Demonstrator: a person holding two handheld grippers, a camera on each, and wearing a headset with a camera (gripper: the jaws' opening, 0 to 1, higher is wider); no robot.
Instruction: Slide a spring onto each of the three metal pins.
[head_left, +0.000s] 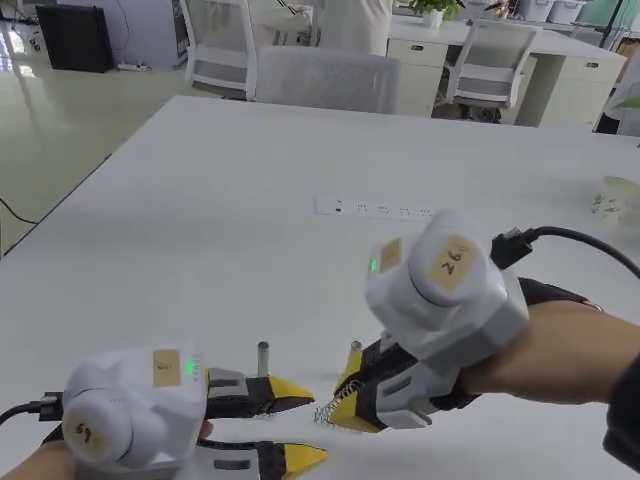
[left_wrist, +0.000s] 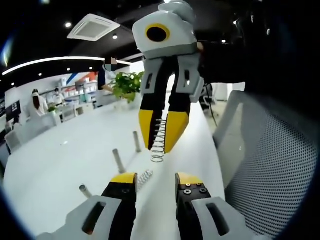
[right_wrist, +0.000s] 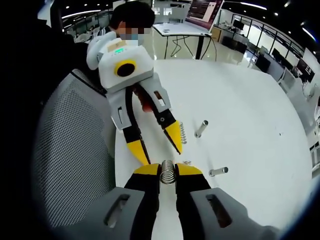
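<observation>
Across the white worktop (head_left: 250, 200) our two tools face each other. The left tool (left_wrist: 155, 179) has its jaws apart with nothing between them, and the right tool (right_wrist: 168, 171) is closed around a spring (left_wrist: 159, 136). Three pins (left_wrist: 119, 160) stand upright close by, and all of them look bare. The spring lies lengthwise between the right jaws. Its free end pokes past the tips, just above the surface and near the pins. A second spring (left_wrist: 145, 176) lies on the worktop just ahead of the left tool. We judge the step in hand to be threading the held spring over the nearest pin. To do it well, we should centre the open end coil over the pin's top and keep the spring in line with the pin. We then lower it straight down and loosen the grip only once several coils are on, since a tilted spring could snag or tip the pin.
</observation>
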